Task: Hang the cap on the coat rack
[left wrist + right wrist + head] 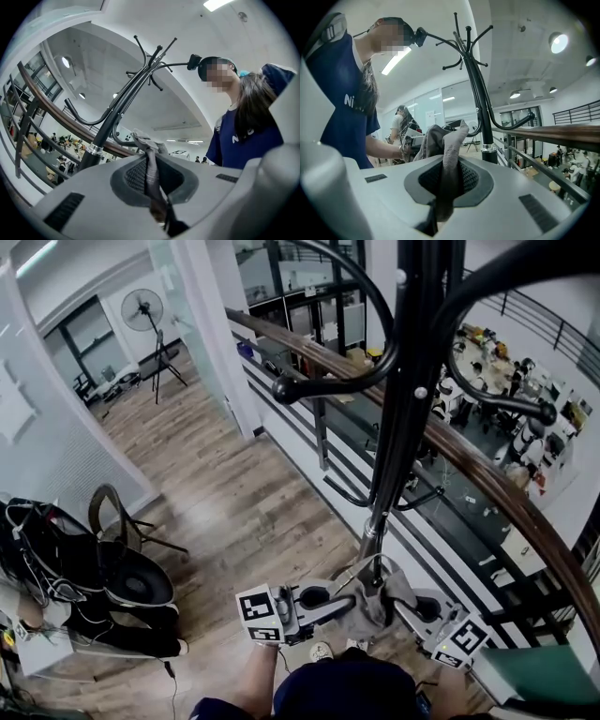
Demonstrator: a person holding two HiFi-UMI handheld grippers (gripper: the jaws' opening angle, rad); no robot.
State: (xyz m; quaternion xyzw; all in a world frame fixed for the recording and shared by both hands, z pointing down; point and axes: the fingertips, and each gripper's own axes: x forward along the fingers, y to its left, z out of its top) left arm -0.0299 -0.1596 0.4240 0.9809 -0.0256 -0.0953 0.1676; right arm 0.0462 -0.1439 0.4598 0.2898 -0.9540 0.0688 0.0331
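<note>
A grey cap (pixel 378 593) hangs stretched between my two grippers, low in the head view, close to the foot of the black coat rack's pole (pixel 405 409). My left gripper (pixel 345 600) is shut on one edge of the cap (pixel 149 165), the fabric pinched between its pads. My right gripper (pixel 405 604) is shut on the other edge, and the cap (pixel 446 152) bunches up above its jaws. The rack's curved hooks (pixel 286 388) arch high above both grippers. In both gripper views the rack (pixel 111 118) (pixel 479 101) rises just behind the cap.
A wooden handrail (pixel 487 470) with black railing runs diagonally right behind the rack, over a drop to a lower floor. A chair (pixel 117 521) and black bags (pixel 56 568) stand at the left. Another person (pixel 401 124) stands further back. A green seat (pixel 539 676) is at bottom right.
</note>
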